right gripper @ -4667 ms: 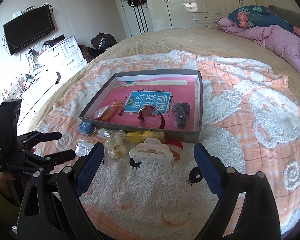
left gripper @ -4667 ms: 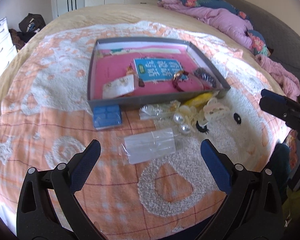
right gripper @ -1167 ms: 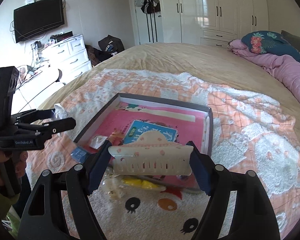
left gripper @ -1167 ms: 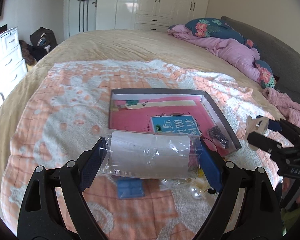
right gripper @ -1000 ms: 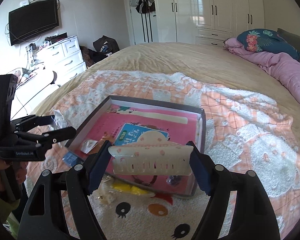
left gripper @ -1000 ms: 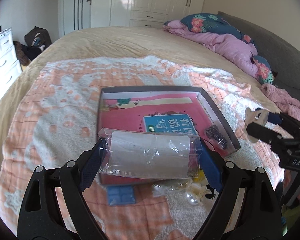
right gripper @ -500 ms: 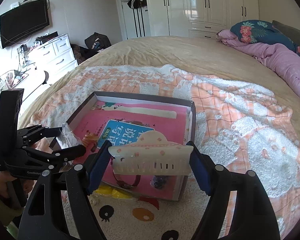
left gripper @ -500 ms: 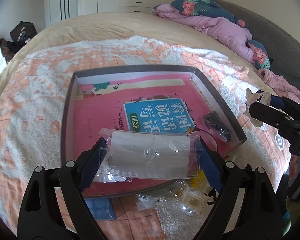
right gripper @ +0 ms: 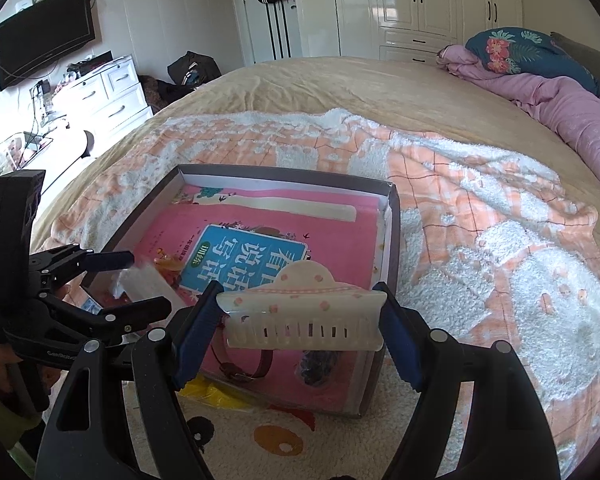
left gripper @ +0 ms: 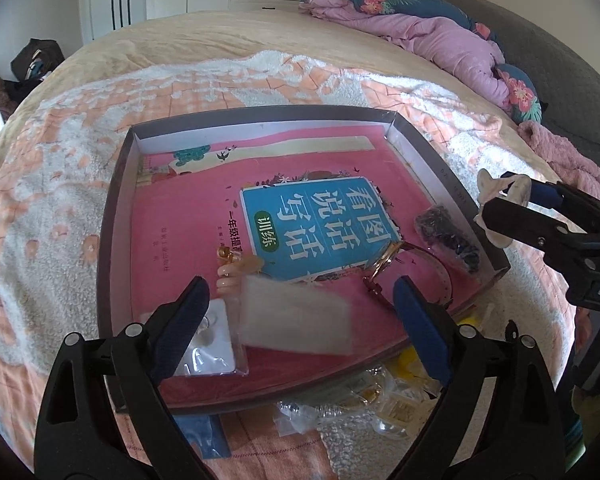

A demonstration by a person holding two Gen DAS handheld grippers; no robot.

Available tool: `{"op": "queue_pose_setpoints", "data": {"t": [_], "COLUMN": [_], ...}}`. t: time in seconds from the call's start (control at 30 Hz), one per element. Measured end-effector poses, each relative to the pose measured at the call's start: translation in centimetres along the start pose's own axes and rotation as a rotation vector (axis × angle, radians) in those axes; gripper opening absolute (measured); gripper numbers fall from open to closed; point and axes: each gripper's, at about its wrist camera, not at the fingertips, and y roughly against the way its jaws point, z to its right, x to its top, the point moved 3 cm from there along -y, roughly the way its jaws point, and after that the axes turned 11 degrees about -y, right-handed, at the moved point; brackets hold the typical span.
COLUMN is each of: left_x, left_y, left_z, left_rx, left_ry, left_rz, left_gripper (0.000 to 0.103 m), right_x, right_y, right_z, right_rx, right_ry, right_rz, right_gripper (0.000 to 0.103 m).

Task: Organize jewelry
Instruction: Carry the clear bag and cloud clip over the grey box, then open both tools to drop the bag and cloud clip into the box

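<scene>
A grey tray (left gripper: 452, 188) lined with a pink book lies on the bed. My left gripper (left gripper: 300, 312) is open over its near edge. The clear plastic packet (left gripper: 296, 316) is blurred between and below the fingers, dropping loose onto the tray. My right gripper (right gripper: 302, 320) is shut on a cream hair claw clip (right gripper: 300, 312), held above the tray's near right corner (right gripper: 374, 392). In the tray lie a dark beaded piece (left gripper: 448, 240), a rose-gold bangle (left gripper: 384, 272) and a white earring card (left gripper: 208, 344).
Loose clear bags and pearl pieces (left gripper: 360, 404), a yellow item (right gripper: 212, 394) and a blue card (left gripper: 204, 436) lie on the peach blanket in front of the tray. A purple duvet (right gripper: 560, 104) is at the far right. A dresser (right gripper: 96, 96) stands left.
My left gripper has opened and let go of the plastic packet, which falls toward the tray. Both grippers have moved closer to the tray. The right still holds the clip.
</scene>
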Motion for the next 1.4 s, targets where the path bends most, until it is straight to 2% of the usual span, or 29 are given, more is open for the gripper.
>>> {"op": "queue_pose_setpoints", "data": {"t": [0.27, 0.43, 0.57, 1.03, 1.4], "left_x": [-0.1, 0.0, 0.1, 0.2, 0.0], "left_y": [1.3, 2.2, 2.9, 5.8, 9.9], "left_z": [-0.9, -1.7, -2.0, -1.9, -2.4], "left_rx": [0.01, 0.02, 0.027, 0.053, 0.092], "left_ry": [0.016, 0.032, 0.043, 0.057, 0.088], "left_rz": [0.019, 0.032, 0.045, 0.083, 0.148], "left_gripper": [0.093, 0.093, 0.093, 0.093, 0.094], "right_x": [-0.8, -1.5, -1.6, -1.0, -0.7], "right_y": [-2.3, -3.1, -2.8, 1.8, 6.8], "right_z": [0.0, -0.3, -0.4, 0.0, -0.5], "right_rx": [0.012, 0.031, 0.035, 0.045, 0.064], "right_ry": [0.008, 0.001, -0.015, -0.068, -0.078], "right_rz": [-0.047, -0.071, -0.067, 0.006, 0.088], "right_gripper": [0.075, 0.075, 0.082, 0.097, 0.098]}}
